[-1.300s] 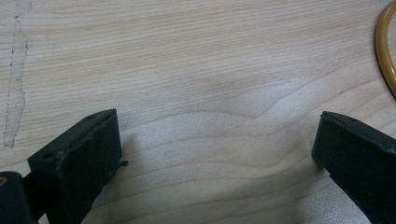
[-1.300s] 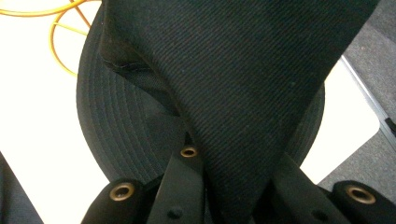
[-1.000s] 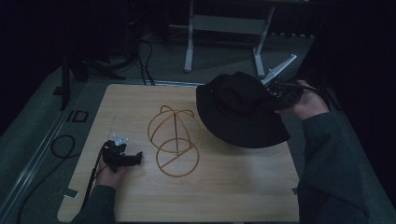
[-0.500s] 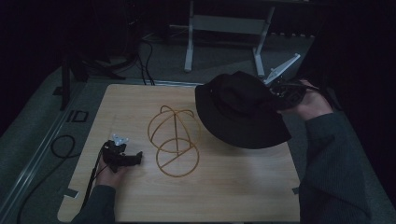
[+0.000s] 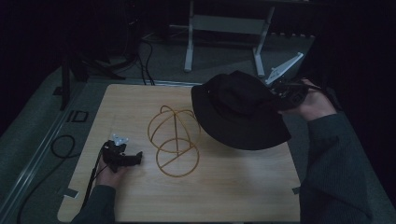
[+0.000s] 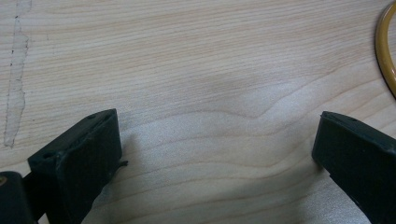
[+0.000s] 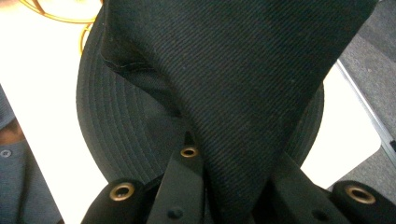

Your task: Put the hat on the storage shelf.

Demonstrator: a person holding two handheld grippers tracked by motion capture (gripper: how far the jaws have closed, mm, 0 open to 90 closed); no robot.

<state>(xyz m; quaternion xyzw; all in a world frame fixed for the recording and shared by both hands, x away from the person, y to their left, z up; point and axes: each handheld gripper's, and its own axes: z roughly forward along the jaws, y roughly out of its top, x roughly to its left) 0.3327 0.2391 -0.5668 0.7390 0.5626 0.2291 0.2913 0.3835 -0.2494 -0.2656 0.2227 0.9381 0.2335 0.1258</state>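
Black twill brimmed hat, round wire stand

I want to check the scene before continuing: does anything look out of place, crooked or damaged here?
Nothing looks damaged or spilled. The black hat hangs tilted, pinched by its crown in the right hand-held gripper, beside the upright wire hat stand. The left hand-held gripper rests open on the table.
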